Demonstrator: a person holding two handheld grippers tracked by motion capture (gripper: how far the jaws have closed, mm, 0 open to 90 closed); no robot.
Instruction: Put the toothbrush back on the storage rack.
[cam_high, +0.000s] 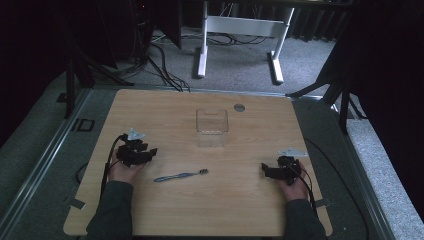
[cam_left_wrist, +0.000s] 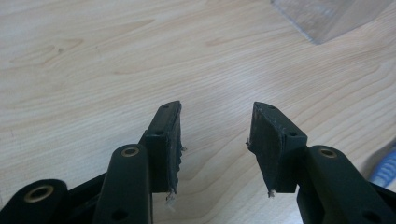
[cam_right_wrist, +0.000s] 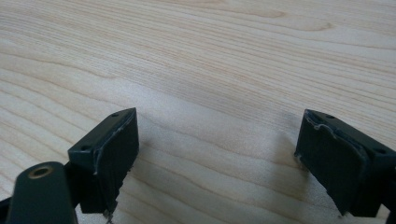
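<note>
In the left gripper view, the clear container (cam_left_wrist: 327, 18) beyond the jaws is cut off by the top edge, leaving one corner. Right of the jaws, a blue ridged thing (cam_left_wrist: 385, 170) is cut by the right edge, too little to name. In the high view, the toothbrush (cam_high: 180, 175) in front of the clear container is too small to make out its bristles.

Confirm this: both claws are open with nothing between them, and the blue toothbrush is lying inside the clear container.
Not quite. The blue toothbrush is not inside the clear container; the high view shows it lying on the bare wooden table, nearer the person than the container and apart from it. The rest holds: the left claw and right claw are both open with nothing between them.
</note>
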